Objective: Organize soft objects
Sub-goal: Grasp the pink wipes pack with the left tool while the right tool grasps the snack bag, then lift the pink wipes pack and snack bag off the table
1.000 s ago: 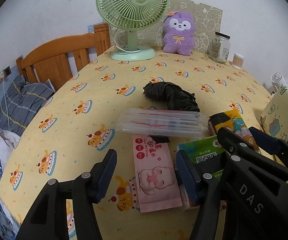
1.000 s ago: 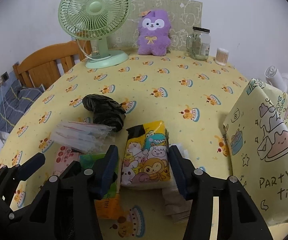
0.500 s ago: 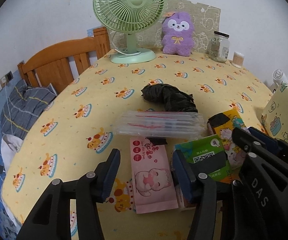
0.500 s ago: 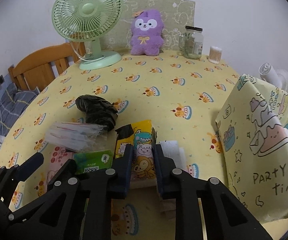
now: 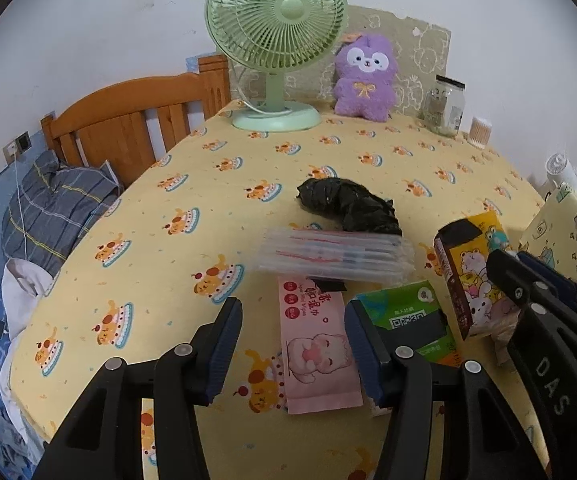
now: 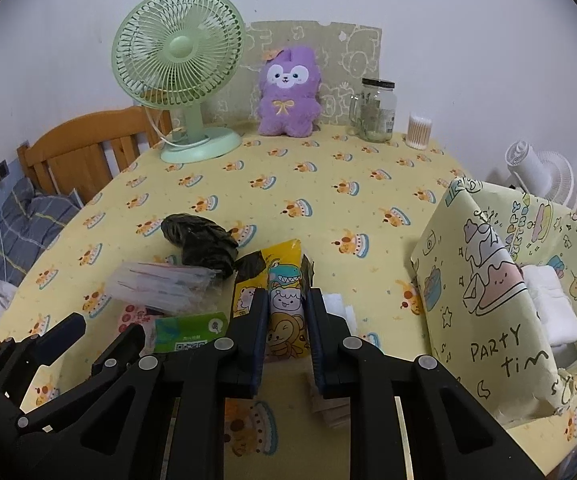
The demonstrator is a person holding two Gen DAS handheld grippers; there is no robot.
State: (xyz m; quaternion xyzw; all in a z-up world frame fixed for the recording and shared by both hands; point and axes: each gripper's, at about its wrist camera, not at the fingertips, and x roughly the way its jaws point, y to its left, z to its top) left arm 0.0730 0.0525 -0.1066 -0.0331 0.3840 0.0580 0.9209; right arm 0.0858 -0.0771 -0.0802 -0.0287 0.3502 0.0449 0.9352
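A: Change since half a second ago: right claw (image 6: pixel 287 322) has lifted the cartoon tissue pack (image 6: pixel 284 280) off the yellow worktop (image 6: pixel 328 200); pack now stands tilted up between the pads. Left claw (image 5: pixel 293 342) barely shifted

B: Claw states?

A: Right claw: clamped on the cartoon tissue pack, pads pressing its two long sides. Left claw: apart, holding nothing, hovering astride the near end of the pink wipes pack (image 5: pixel 315 344)

B: Other soft items?

A: Green tissue pack (image 5: pixel 406 316) just right of the pink one; clear bag stack (image 5: pixel 334 256) beyond both; black crumpled bag (image 5: pixel 348 204) behind that. Purple plush (image 6: pixel 288 92) at the far edge beside the green fan (image 6: pixel 178 60)

B: Destination?

A: Judged to be the party-print box (image 6: pixel 492 280), right of the held pack, opening up, white folded items already inside. Pack's long axis runs away from the right claw, so the carry is a sideways swing to the right; the right claw is the nearer one
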